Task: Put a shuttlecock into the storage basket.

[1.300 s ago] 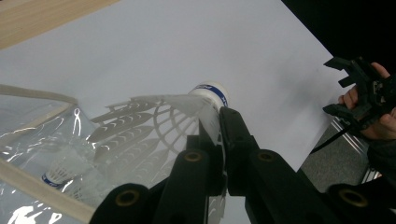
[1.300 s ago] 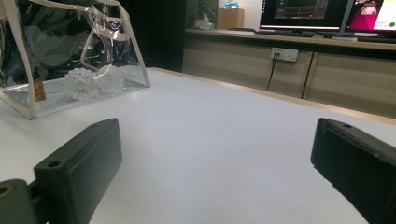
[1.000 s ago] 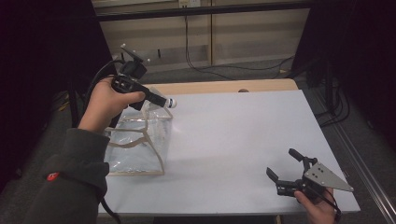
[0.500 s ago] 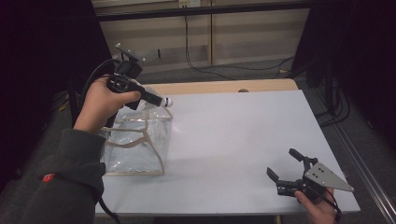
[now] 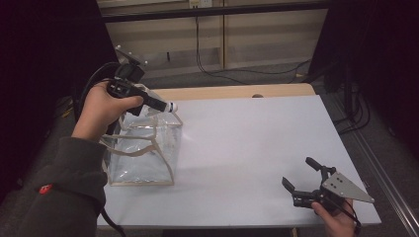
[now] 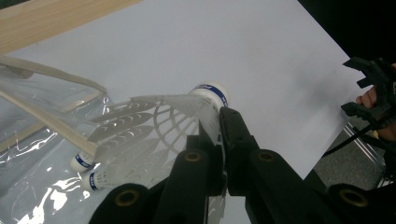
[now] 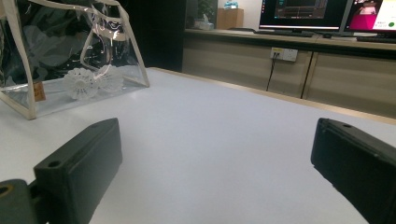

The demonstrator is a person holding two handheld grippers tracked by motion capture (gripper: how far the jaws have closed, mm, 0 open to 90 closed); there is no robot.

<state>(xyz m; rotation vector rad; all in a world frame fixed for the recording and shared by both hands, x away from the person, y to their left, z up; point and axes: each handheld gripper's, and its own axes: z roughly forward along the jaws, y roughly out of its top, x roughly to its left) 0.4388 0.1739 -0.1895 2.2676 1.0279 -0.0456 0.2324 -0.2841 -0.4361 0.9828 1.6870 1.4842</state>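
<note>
In the high view, the left gripper [image 5: 157,102] hangs above the far rim of a clear bag [image 5: 143,158], which stands at about nine o'clock on the white table [image 5: 247,148]. Its jaws are pinched on a shuttlecock [image 5: 167,105], gripping the feather skirt. The shuttlecock's long axis lies nearly level, with the white cork pointing toward three o'clock, out over the bare tabletop, and the feathers trailing back toward the left hand [image 5: 101,111]. At about five o'clock, near the table's near right corner, the right gripper [image 5: 301,180] rests low with its jaws spread wide and nothing between them; they point toward ten o'clock.

In the left gripper view, the black jaws are pressed together on the shuttlecock [image 6: 187,109] at the edge of its skirt. The blue-banded cork points toward one o'clock, away from the camera, and the feathers fan back toward eight o'clock. Beneath the skirt, inside the clear bag [image 6: 42,154], lie two more shuttlecocks [image 6: 88,170], their blue-banded corks side by side.

In the right gripper view, the two jaws stand far apart over the bare table [image 7: 210,154]. The clear bag [image 7: 70,51] stands at ten o'clock, with two shuttlecocks [image 7: 93,81] on its floor, skirts facing the camera.
</note>
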